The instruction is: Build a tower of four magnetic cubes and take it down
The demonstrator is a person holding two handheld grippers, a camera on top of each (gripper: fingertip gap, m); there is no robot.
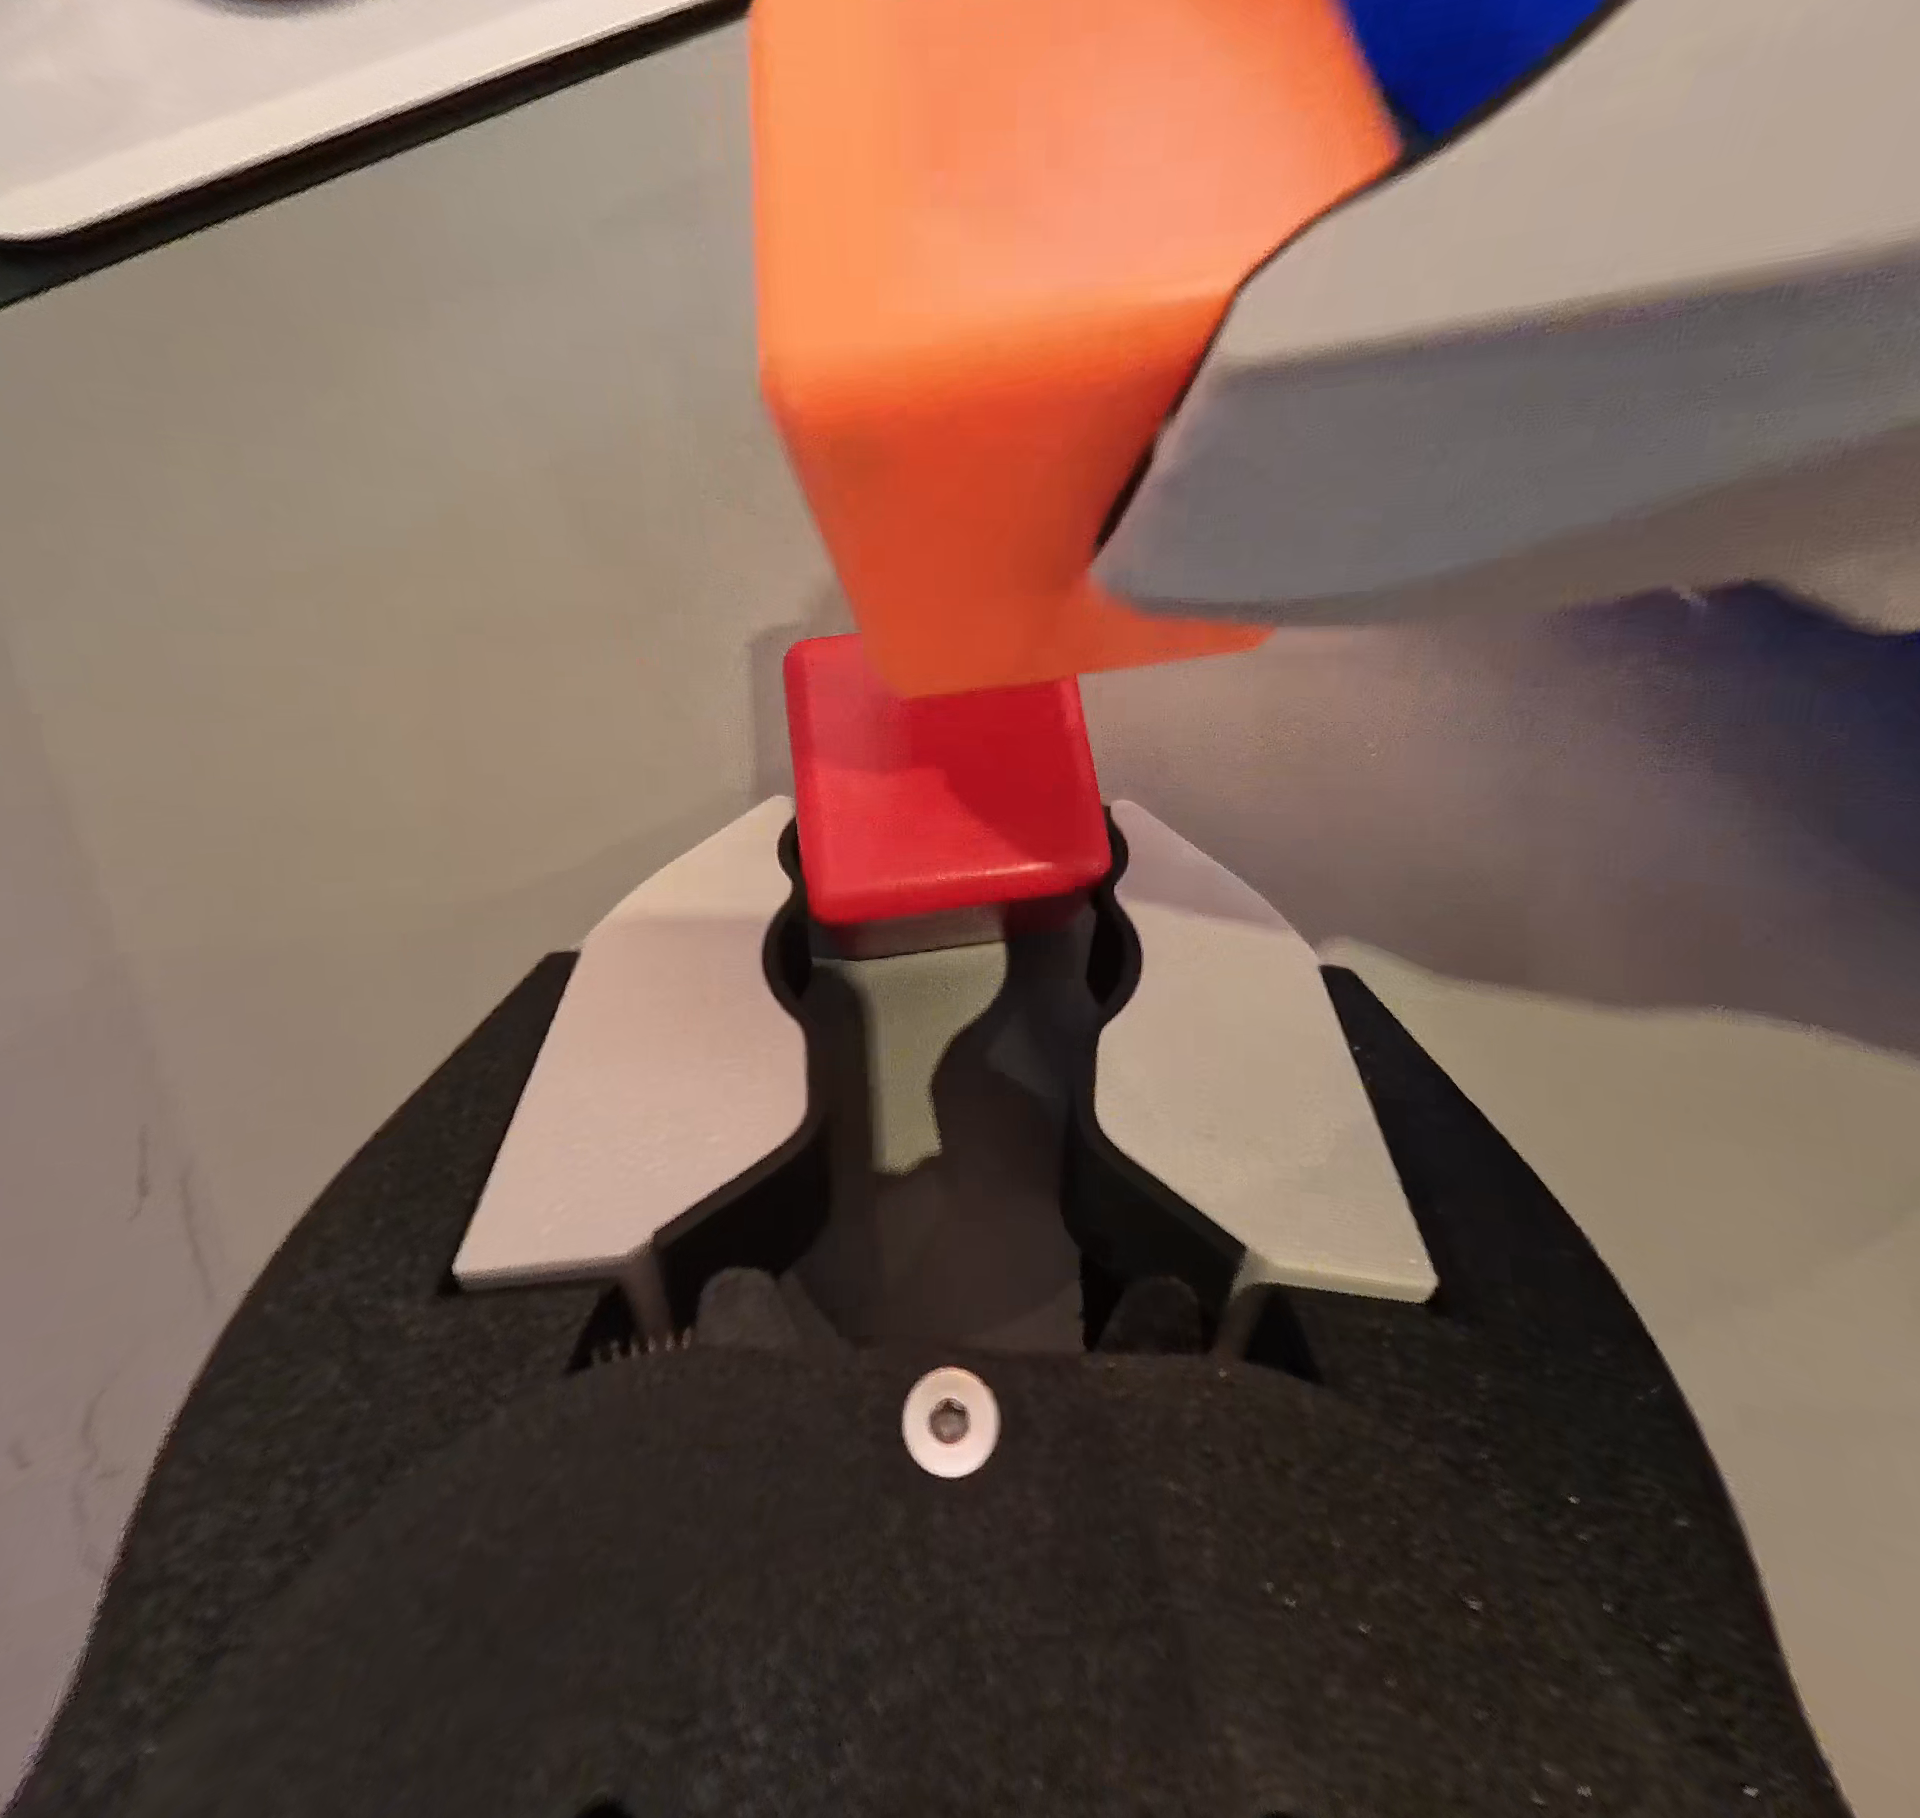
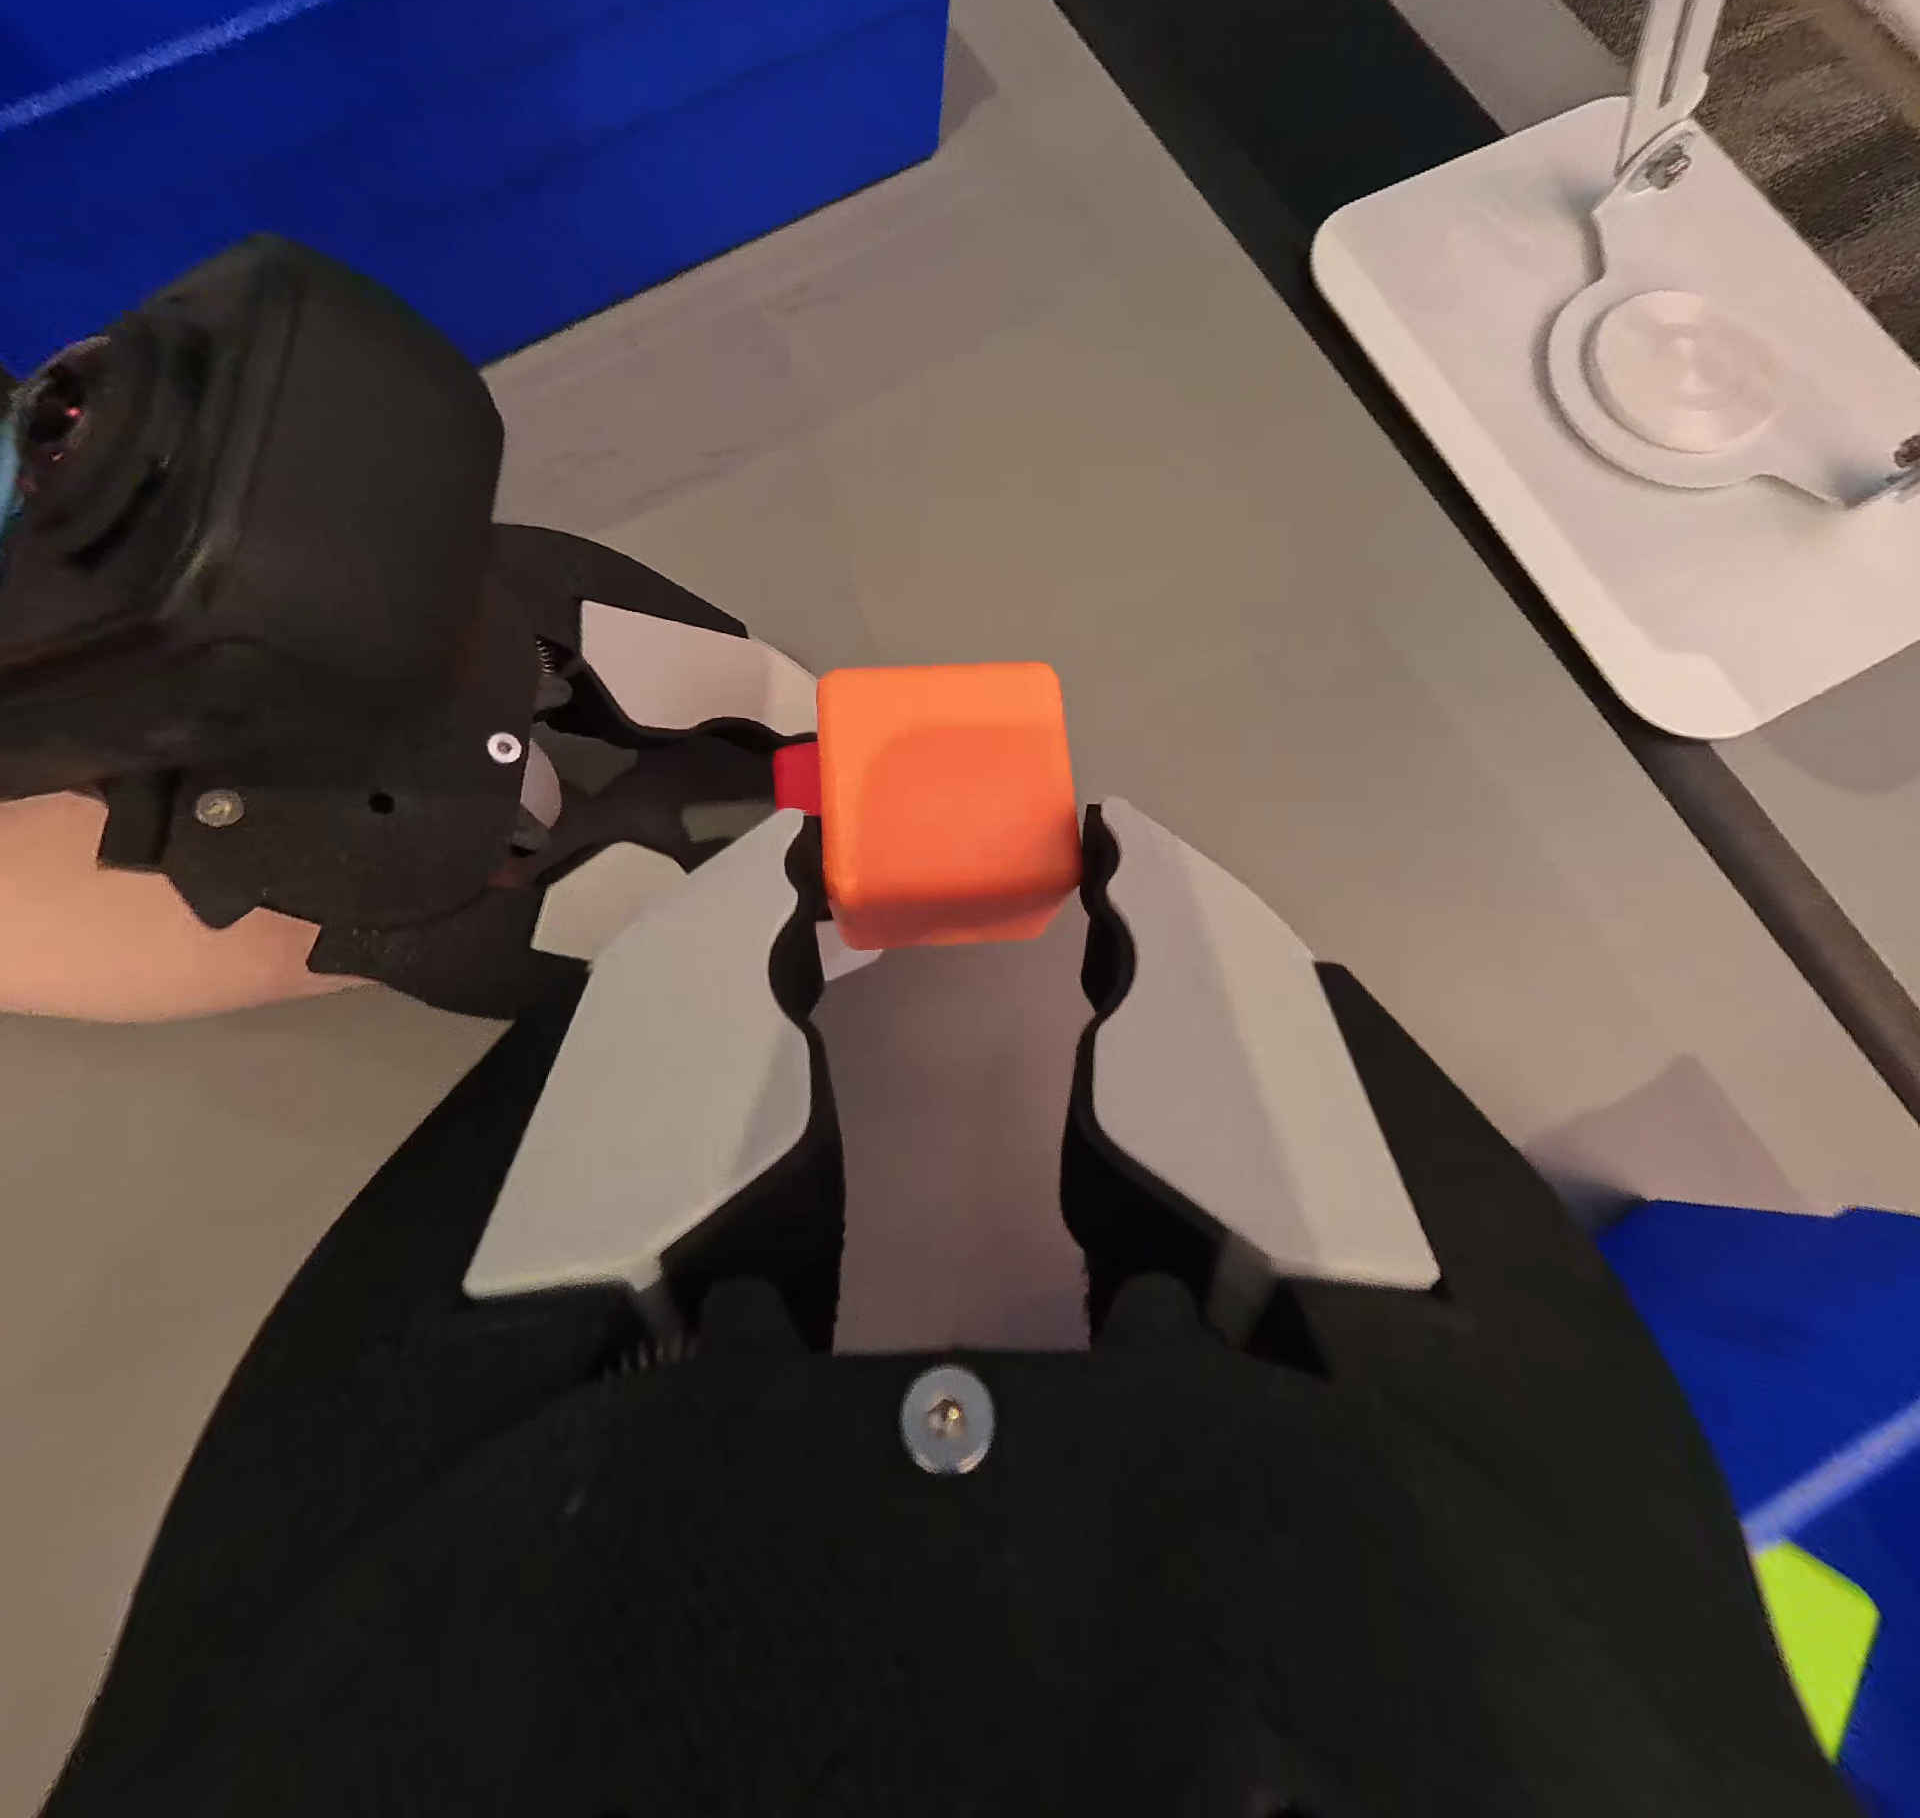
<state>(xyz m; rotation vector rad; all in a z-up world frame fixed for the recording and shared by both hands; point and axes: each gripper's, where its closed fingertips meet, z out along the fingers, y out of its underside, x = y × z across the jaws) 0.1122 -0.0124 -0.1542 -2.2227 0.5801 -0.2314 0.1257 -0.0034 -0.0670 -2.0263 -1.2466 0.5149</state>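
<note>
Left tongs (image 1: 951, 849) clench the red cube (image 1: 940, 781) steady on the counter (image 1: 364, 625) — right tongs (image 2: 940, 854) grip orange cube (image 2: 940, 802) just above it, prob. to stack/pull apart w/o tipping.

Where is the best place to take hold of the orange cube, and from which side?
Grip the orange cube on two opposite flat side faces, as the right gripper does now. Come from the side away from the red cube, since the left gripper holds that one.

Both grippers are alike: the left gripper (image 1: 951, 869) and the right gripper (image 2: 940, 875) have rough, grainy black bodies, pale grey angular finger plates with wavy black inner pads, and one silver hex screw (image 2: 945, 1420) set centrally.
</note>
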